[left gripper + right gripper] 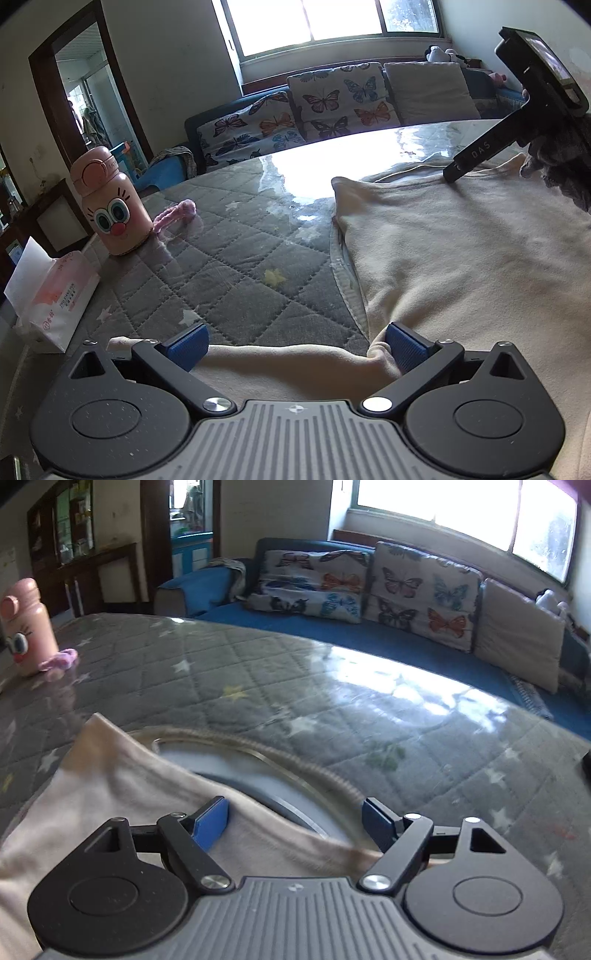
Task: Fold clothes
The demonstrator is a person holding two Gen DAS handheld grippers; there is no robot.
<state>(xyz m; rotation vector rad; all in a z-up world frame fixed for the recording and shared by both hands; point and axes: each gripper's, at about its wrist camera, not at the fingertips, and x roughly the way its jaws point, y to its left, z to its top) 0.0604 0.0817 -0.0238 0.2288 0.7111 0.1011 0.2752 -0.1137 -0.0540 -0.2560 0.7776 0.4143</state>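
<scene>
Left tool (297, 350) sits low over the near edge of the cream garment (461, 251), its blue pads (186, 345) spread wide, and a fold of that cream cloth runs across the gap between them. The right-hand pad touches a bunched ridge of fabric; the left-hand pad stands clear of it. Nothing is pinched here.

The garment lies spread on the table (229, 236), which wears a grey quilted cover with stars under a glossy clear sheet. The cloth fills the right side of the left wrist view, its far corner lying just short of the bright window glare on the tabletop.

Up at the far right of that view, the right tool (456, 175) reaches down, its dark tip resting on the garment at the neckline. From its own camera, the right tool (295, 823) also shows its blue pads (212, 821) held wide apart, hovering over the garment (110, 786) at the curved neck opening. The left-hand pad sits over the cloth; the right-hand one is just past the collar edge.

Over on the left of the table stands a pink cartoon-faced bottle (109, 203), a pink knitted strap (175, 216) curled just beside it, and a tissue pack (48, 295) nearer the edge. Behind the table, a blue sofa (332, 627) with butterfly cushions (421, 594) lines the window wall.
</scene>
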